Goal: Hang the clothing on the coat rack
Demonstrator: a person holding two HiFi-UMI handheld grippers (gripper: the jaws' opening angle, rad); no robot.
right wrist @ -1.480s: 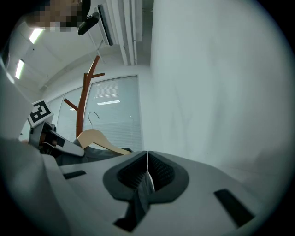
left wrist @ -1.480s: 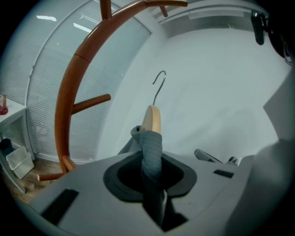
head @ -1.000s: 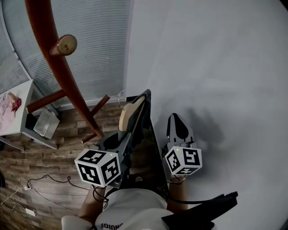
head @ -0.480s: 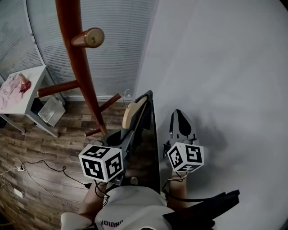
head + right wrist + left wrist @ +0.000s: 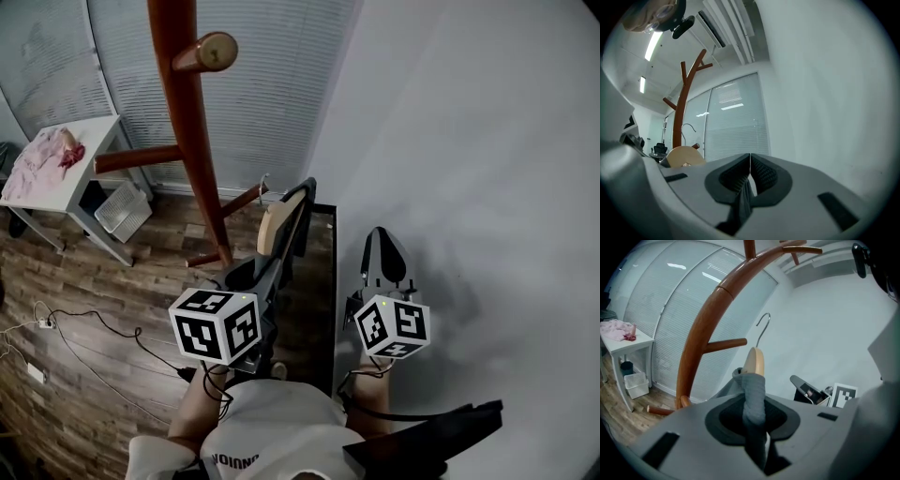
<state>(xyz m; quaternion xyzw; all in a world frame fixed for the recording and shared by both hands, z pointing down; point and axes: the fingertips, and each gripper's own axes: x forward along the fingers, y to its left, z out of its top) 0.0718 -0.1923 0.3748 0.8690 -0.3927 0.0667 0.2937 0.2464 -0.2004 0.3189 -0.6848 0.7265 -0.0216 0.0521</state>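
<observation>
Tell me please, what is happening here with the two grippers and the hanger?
A person holds a gripper in each hand. The left gripper is shut on grey clothing draped over a wooden hanger, raised near the brown coat rack. The hanger's hook is not on any peg yet. The right gripper is shut, with nothing seen between its jaws.

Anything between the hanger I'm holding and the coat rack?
Nothing visible. In the left gripper view, only open air lies between the hanger's hook and the coat rack's peg.
</observation>
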